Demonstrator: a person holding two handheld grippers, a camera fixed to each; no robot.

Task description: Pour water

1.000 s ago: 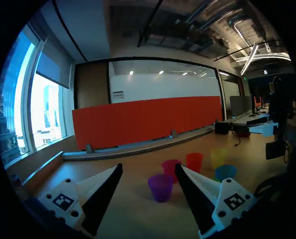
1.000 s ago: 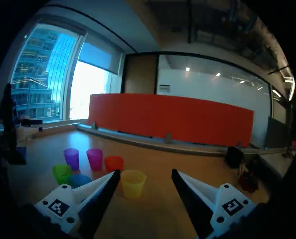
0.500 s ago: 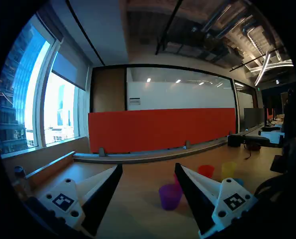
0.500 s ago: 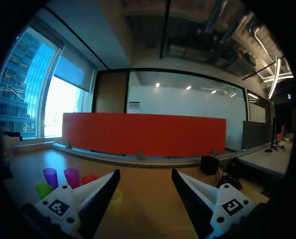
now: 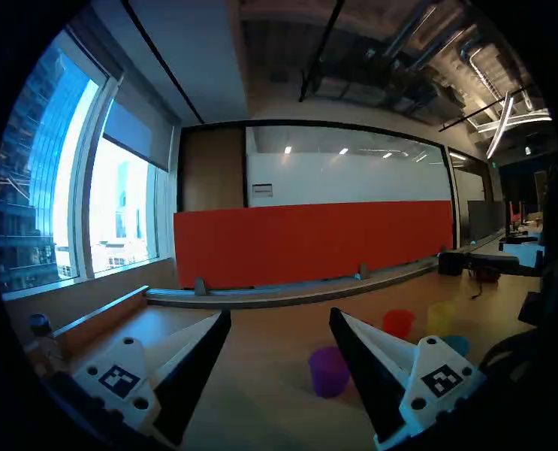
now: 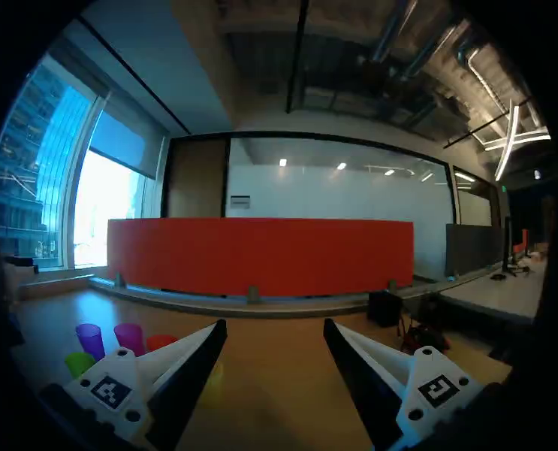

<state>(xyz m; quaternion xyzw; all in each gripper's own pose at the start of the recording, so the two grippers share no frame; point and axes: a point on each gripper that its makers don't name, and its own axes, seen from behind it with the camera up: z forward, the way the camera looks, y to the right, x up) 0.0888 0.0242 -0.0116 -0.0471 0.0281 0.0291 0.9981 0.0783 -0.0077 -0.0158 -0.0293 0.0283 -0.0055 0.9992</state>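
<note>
Several coloured plastic cups stand on the wooden tabletop (image 5: 271, 391). In the left gripper view a purple cup (image 5: 328, 370) sits nearest, partly behind my right finger, with a red cup (image 5: 397, 323), a yellow cup (image 5: 440, 317) and a blue cup (image 5: 456, 344) farther right. My left gripper (image 5: 279, 312) is open and holds nothing. In the right gripper view a purple cup (image 6: 90, 340), a magenta cup (image 6: 129, 337), a red cup (image 6: 161, 342) and a green cup (image 6: 78, 364) cluster at lower left, beside my left finger. My right gripper (image 6: 274, 323) is open, with bare table beyond it.
A long orange partition (image 5: 316, 240) runs along the table's far edge, with tall windows (image 5: 113, 218) on the left. A small bottle (image 5: 42, 342) stands at the far left. Dark boxes and cables (image 6: 399, 312) lie at the table's right end.
Both gripper views have tilted upward, so the cups have slid lower and more ceiling shows. The right gripper has swung right, away from the yellow cup. Both stay open.
</note>
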